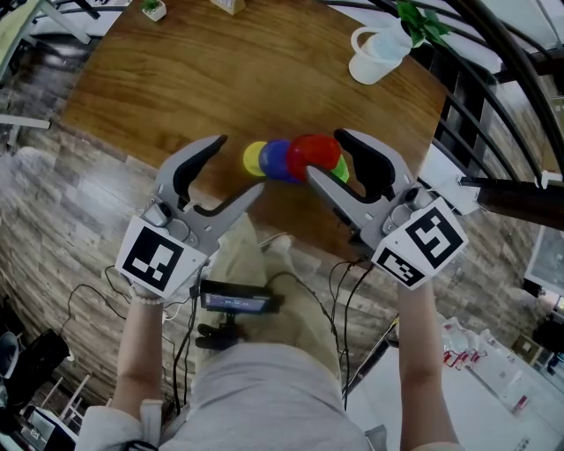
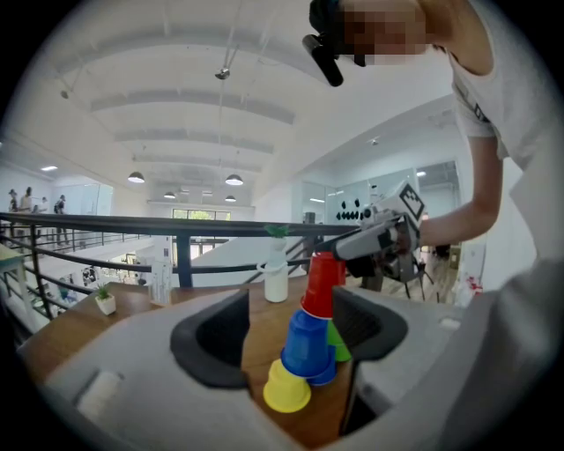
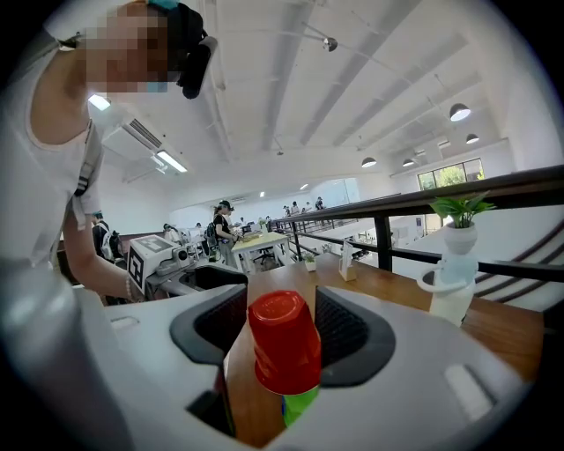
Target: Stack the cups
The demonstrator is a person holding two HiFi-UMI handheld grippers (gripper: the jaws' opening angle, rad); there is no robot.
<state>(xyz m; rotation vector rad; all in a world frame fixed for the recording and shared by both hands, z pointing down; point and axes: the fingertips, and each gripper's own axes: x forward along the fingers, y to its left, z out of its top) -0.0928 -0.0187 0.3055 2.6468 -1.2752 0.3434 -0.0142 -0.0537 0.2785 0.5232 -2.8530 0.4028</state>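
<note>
Several upside-down cups stand clustered at the near edge of the wooden table. A yellow cup is leftmost, with a blue cup beside it and a green cup behind. A red cup sits on top of the blue and green ones. My right gripper is shut on the red cup, which fills the gap between its pads. My left gripper stands open beside the yellow cup, its pads touching nothing.
A white jug holding a green plant stands at the table's far right corner. A small potted plant is at the far edge. A dark railing runs along the right. Cables hang below the table's near edge.
</note>
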